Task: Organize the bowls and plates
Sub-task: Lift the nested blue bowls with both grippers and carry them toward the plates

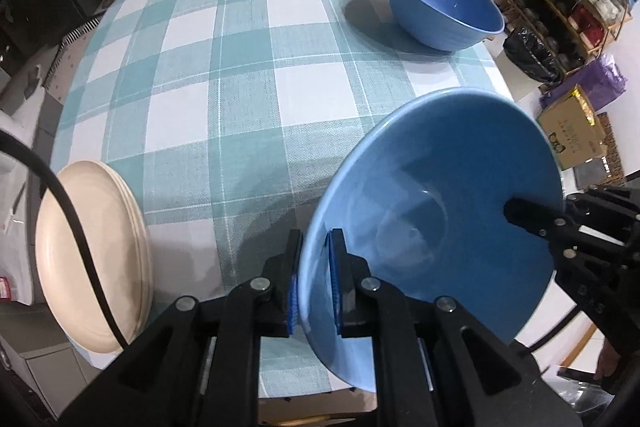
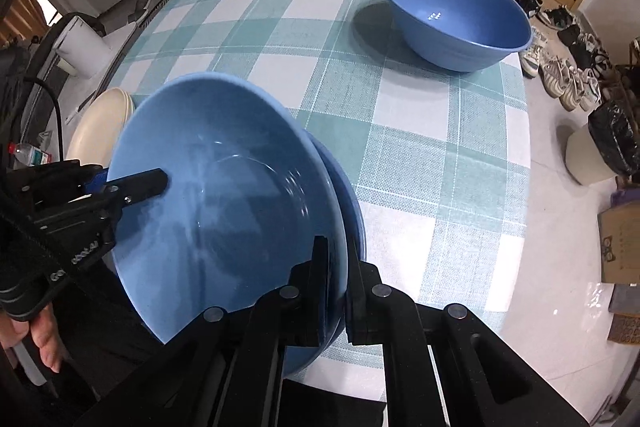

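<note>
Both grippers — left (image 1: 315, 281), right (image 2: 338, 291) — clamp opposite rims of a tilted bowl (image 1: 436, 227) at the table's (image 1: 240, 87) near edge; plates (image 1: 92, 259) lie left, second bowl (image 1: 444, 7) at far right.

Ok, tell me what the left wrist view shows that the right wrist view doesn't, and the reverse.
Only the left wrist view: the left gripper pinching the held blue bowl at its rim, and a shoe rack beside the table.

Only the right wrist view: the right gripper clamped on the opposite rim, a person's hand, a plastic bottle and shoes on the floor.

Both: the held bowl, the second blue bowl on the checked tablecloth, the stacked cream plates.
</note>
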Available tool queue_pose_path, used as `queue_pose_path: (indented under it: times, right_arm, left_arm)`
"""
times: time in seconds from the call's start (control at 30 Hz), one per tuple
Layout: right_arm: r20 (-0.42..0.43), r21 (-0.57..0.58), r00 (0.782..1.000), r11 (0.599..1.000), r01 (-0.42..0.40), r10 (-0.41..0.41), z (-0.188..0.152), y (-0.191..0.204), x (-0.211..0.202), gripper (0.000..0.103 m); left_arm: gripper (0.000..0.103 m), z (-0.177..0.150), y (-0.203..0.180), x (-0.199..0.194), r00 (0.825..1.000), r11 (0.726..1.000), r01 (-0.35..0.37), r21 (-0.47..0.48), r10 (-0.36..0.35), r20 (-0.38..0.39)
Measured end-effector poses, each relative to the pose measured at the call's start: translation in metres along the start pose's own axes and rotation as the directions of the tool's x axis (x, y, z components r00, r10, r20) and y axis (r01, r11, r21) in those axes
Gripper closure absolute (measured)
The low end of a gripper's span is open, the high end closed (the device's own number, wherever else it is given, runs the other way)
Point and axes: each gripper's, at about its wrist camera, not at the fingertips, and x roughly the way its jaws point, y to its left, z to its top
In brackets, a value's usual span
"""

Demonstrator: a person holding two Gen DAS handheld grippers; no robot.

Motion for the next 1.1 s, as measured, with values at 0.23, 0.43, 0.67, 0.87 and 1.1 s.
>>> queue_pose_path:
  times: [0.23, 0.43, 0.67, 0.87, 1.1]
  right_arm:
    - [0.031, -0.004, 0.999, 1.000, 0.012, -0.012, -0.001, 0.003, -0.001, 0.097]
    - [0.082, -0.035, 0.995, 0.998, 0.054, -0.051, -0.001, 0.016, -0.005, 0.095]
    - [0.112, -0.088, 0.989, 0.991, 0.102, -0.092, -0.004, 0.026, -0.010, 0.094]
    - [0.119, -0.107, 0.988, 0.988, 0.110, -0.098, -0.007, 0.032, -0.011, 0.086]
    - [0.116, -0.024, 0.992, 0.999, 0.043, -0.040, -0.006, 0.018, -0.010, 0.085]
  left_arm:
    - [0.091, -0.002, 0.000, 0.005, 1.000, 1.000, -0.019, -0.001, 0.019, 0.001]
    - [0.088, -0.004, 0.004, 0.010, 1.000, 1.000, -0.028, -0.006, 0.028, -0.003]
    - [0.086, -0.004, 0.006, 0.012, 1.000, 1.000, -0.020, -0.014, 0.020, -0.013]
    - [0.086, -0.005, 0.006, 0.012, 1.000, 1.000, -0.015, -0.014, 0.015, -0.013]
    - [0.086, -0.005, 0.003, 0.013, 1.000, 1.000, 0.000, -0.013, 0.000, -0.024]
